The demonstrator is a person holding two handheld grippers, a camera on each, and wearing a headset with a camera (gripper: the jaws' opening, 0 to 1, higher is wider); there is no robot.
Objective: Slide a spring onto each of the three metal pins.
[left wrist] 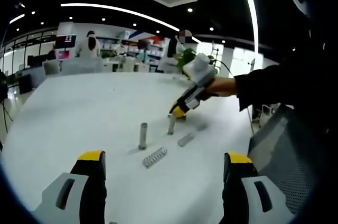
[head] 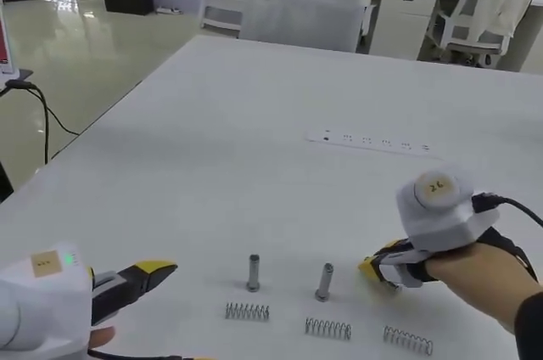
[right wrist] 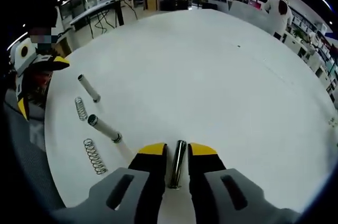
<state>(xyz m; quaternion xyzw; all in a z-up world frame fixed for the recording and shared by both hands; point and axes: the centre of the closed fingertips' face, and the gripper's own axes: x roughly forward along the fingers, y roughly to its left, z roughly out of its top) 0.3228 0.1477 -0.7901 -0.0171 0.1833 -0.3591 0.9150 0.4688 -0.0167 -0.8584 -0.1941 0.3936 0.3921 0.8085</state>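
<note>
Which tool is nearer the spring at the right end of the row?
Right. The right tool, shut on a pin, sits just beyond that spring, away from the person; the left tool, open, is far off at the row's other end.

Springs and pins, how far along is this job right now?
Done: nothing; the three springs lie loose on the table, and the left pin and middle pin stand bare. In hand: the right gripper has its jaws closed on the third pin; the left gripper is open, empty. Left: all three springs.
</note>
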